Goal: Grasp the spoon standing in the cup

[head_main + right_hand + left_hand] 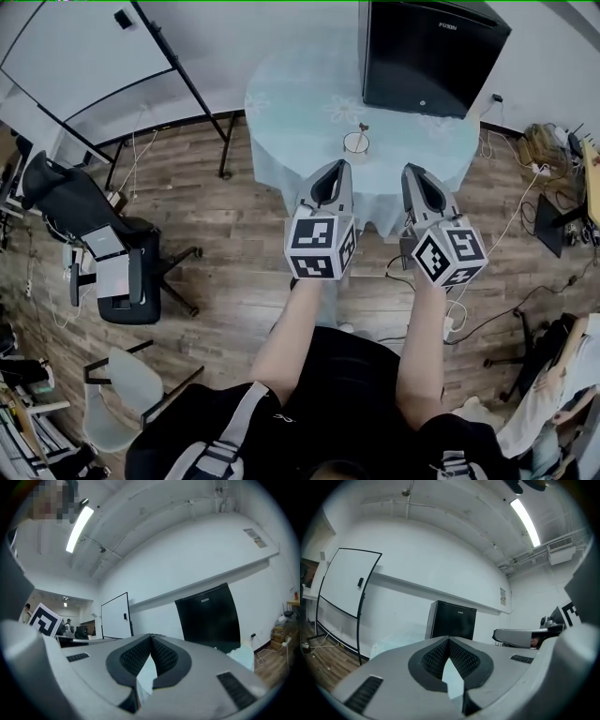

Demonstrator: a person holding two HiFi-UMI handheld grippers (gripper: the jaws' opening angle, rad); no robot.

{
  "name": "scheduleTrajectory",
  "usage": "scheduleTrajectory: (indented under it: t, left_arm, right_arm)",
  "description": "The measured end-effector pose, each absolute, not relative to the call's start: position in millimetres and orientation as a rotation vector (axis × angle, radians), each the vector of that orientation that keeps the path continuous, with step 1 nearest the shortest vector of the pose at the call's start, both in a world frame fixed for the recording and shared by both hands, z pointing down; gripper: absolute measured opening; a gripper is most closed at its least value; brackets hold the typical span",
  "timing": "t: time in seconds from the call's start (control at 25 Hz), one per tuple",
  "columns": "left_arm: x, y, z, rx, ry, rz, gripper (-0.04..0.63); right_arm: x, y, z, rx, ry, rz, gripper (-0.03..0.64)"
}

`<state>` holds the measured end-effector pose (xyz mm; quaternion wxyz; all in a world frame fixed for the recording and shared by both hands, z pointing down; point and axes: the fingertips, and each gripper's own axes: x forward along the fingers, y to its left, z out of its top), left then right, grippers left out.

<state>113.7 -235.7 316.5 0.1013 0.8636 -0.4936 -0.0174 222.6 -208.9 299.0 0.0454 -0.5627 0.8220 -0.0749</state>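
A small pale cup [356, 142] stands near the front of a round table [300, 103] covered in a light blue cloth. A spoon [363, 128] stands upright in the cup. My left gripper [339, 165] hangs in front of the table edge, just short of the cup and slightly to its left; its jaws meet at the tips and hold nothing. My right gripper [411, 170] is level with it to the right, also shut and empty. In the left gripper view [449, 640] and the right gripper view [151, 635] the jaws tilt up at the wall, and the cup is hidden.
A black cabinet [431, 52] stands at the back right of the table. A whiteboard on a stand [84, 56] is at far left, with an office chair [94, 234] below it. Cables and boxes [544, 150] lie on the wood floor at right.
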Motion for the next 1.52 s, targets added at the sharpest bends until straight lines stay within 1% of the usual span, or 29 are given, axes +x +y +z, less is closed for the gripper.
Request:
scheduleTrajectory:
  t: [0.24,0.64,0.84,0.92,1.12,1.16,1.2,1.28,1.52]
  left_arm:
    - [131.8,-302.9,342.0,2.513,-1.445,0.017,0.005]
    - [128.1,-391.1,417.0,2.398,-1.398,0.181,0.005]
    - [131.2,-410.4,450.1,2.348,-1.365,0.212,0.005]
    - [132.7,-416.3,458.9,2.338,-1.35,0.219,0.005]
    - [133.2,-437.3,476.8,2.304,-1.333,0.228,0.005]
    - [134.5,-441.1,480.6,2.294,-1.33,0.228,0.005]
    - [136.5,-443.9,484.2,2.285,-1.323,0.229,0.005]
    - [140.4,-448.0,490.8,2.283,-1.303,0.237,0.005]
    - [141.1,-464.2,512.2,2.256,-1.262,0.254,0.005]
  right_arm:
    - [246.1,-269.5,328.8,-1.795,2.5,-0.323,0.005]
    - [235.8,-360.7,394.3,-1.8,2.5,-0.518,0.006]
    - [228.8,-381.8,423.1,-1.821,2.547,-0.572,0.008]
    - [226.2,-388.2,435.6,-1.817,2.565,-0.615,0.071]
    - [223.6,-410.4,458.9,-1.847,2.588,-0.667,0.079]
    - [223.9,-415.0,463.9,-1.853,2.589,-0.68,0.124]
    - [224.8,-418.8,469.5,-1.863,2.586,-0.698,0.149]
    - [226.4,-425.4,481.1,-1.888,2.574,-0.729,0.16]
    - [230.7,-445.3,510.9,-1.936,2.557,-0.8,0.16]
